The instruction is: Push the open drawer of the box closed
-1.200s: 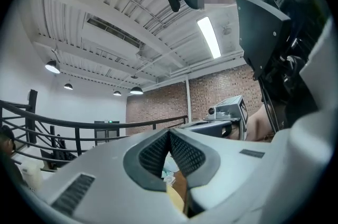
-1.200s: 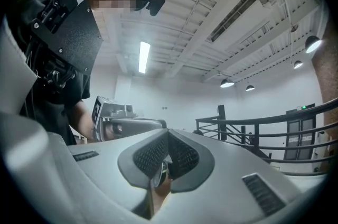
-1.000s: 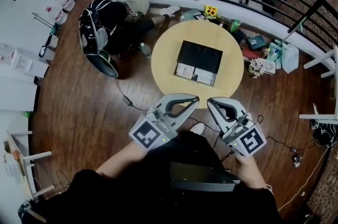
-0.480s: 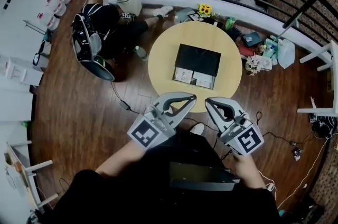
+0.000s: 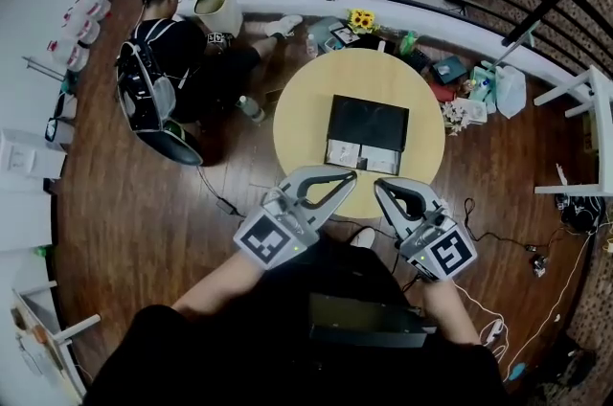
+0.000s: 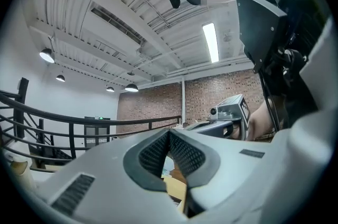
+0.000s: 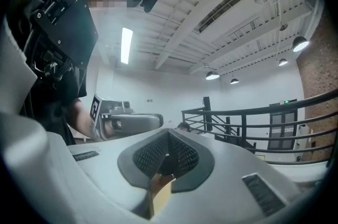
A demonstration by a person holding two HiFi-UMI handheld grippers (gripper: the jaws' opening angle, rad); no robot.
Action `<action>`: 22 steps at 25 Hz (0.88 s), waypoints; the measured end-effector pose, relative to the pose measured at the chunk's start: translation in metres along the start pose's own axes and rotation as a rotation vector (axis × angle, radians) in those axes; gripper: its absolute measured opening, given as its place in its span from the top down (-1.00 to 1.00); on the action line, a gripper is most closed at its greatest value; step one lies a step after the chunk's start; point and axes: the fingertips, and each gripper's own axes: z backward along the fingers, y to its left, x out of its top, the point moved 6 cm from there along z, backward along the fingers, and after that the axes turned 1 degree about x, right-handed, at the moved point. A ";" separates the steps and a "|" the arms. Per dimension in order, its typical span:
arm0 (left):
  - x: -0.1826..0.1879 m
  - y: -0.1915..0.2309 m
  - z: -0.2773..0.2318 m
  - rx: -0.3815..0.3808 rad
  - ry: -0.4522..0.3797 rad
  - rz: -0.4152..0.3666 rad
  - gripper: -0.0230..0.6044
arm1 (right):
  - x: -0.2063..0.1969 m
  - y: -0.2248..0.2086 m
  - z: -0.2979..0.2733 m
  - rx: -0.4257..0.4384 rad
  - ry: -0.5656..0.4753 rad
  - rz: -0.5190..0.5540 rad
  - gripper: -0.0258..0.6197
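Room: dark plank floor, black railing beyond, round pale worktop (image 5: 297, 122) at centre. Item: black box (image 5: 369, 119) mid-worktop, its drawer (image 5: 360, 155) pulled out towards me, pale packets inside. Left claw (image 5: 351, 174) and right claw (image 5: 380, 185): both pressed together, empty, just short of the drawer front. Risk I note: an off-centre push could skew the drawer, or slide the whole unbraced box away.

Black box (image 5: 370, 119) on round wooden table (image 5: 297, 122), drawer (image 5: 361, 155) pulled open, white contents showing
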 end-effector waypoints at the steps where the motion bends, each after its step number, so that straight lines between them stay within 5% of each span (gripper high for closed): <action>1: -0.001 0.010 0.004 -0.009 0.000 0.000 0.86 | 0.000 0.000 -0.010 -0.008 0.005 -0.002 0.92; 11: -0.024 0.077 0.022 -0.096 0.019 0.034 0.86 | -0.028 -0.009 -0.068 -0.105 0.099 -0.063 0.92; 22: -0.055 0.074 -0.004 -0.094 0.034 0.061 0.86 | -0.065 -0.036 -0.060 -0.098 0.138 -0.105 0.92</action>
